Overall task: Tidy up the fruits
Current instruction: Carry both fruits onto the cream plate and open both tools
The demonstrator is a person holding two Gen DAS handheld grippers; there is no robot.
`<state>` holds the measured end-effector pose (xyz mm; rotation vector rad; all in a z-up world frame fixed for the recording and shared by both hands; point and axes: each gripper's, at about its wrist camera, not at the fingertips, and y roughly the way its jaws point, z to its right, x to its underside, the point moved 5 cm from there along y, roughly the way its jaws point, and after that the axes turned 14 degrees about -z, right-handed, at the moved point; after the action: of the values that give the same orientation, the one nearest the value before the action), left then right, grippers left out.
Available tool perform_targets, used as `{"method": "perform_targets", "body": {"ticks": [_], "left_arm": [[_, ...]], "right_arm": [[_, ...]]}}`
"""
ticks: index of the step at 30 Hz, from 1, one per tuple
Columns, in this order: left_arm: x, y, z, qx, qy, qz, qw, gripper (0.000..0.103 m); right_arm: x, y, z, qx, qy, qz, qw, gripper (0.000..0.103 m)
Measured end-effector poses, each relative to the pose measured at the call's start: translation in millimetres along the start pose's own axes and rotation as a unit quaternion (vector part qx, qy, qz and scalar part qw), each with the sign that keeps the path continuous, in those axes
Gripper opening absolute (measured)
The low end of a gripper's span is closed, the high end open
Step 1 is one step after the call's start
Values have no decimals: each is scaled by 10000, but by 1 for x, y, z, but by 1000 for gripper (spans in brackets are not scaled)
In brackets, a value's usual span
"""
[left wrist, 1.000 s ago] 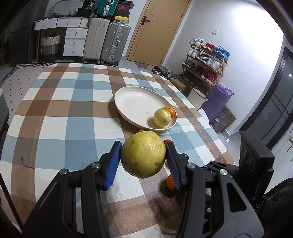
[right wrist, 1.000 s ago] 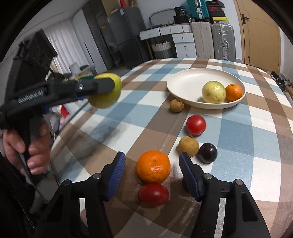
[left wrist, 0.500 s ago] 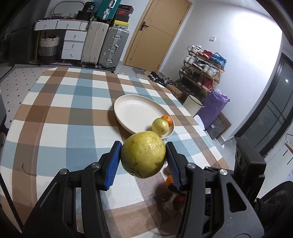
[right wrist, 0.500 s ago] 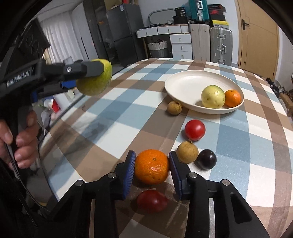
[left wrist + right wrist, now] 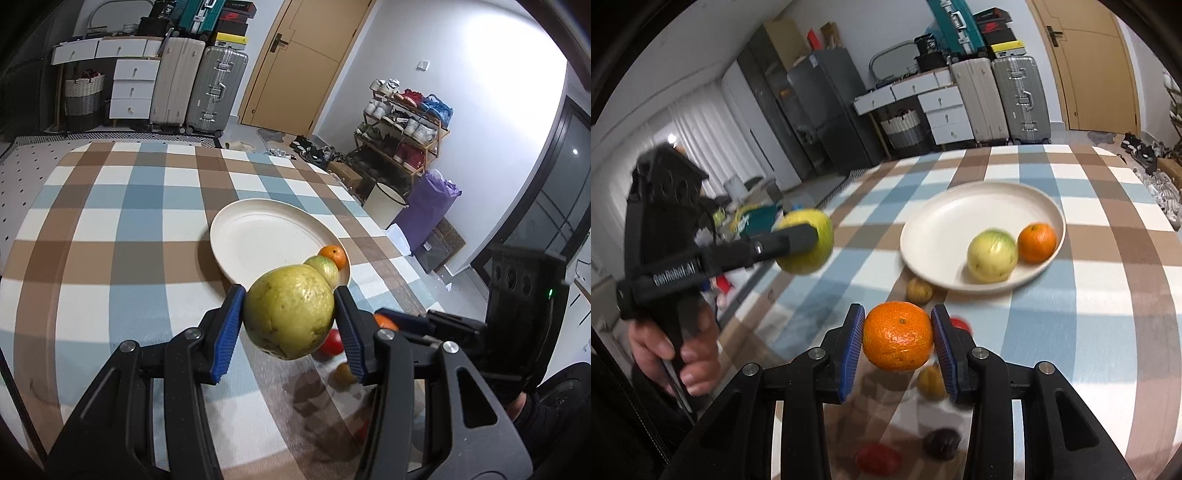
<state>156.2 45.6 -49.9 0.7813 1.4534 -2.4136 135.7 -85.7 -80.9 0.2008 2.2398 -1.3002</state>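
Note:
My left gripper (image 5: 290, 325) is shut on a large yellow-green guava (image 5: 290, 312), held above the checked tablecloth just short of the white plate (image 5: 258, 236). My right gripper (image 5: 897, 341) is shut on an orange mandarin (image 5: 897, 336), lifted off the cloth. On the plate (image 5: 945, 206) lie a pale green guava (image 5: 991, 254) and a second mandarin (image 5: 1036, 242). In the right wrist view the left gripper (image 5: 809, 240) hangs at the left with its guava, a hand on its handle.
Loose on the cloth below the right gripper lie a red tomato (image 5: 877, 458), a dark plum (image 5: 942, 443), two small brown fruits (image 5: 919, 290) and another tomato (image 5: 960, 323). Suitcases (image 5: 216, 90), drawers and a shoe rack (image 5: 402, 122) stand beyond the table.
The right gripper's jaws closed on the mandarin and lifted it off the cloth. The left gripper carried the guava closer to the plate.

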Motion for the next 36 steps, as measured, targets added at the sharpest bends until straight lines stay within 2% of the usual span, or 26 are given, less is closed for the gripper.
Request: {"method": "perform_targets", "body": {"ticks": [8,23,29,36], "left_arm": [[-37,30,-4,-40,30,-179,9998,46],[-91,90,-20,-47,18,-593,9982,46],[-98,111,-26,-332,142,-735,9966,46],[-102,128,-31,-288,133,-863,9958,46]], "right_arm": [[-42,-3,27,-127,190,210,9995,37],[-100,25,63,-322,421,130,9985,38],[-115,41,77,-284,525,41,9982,38],[-118,58,85,-210,556,-111,9982,38]]}}
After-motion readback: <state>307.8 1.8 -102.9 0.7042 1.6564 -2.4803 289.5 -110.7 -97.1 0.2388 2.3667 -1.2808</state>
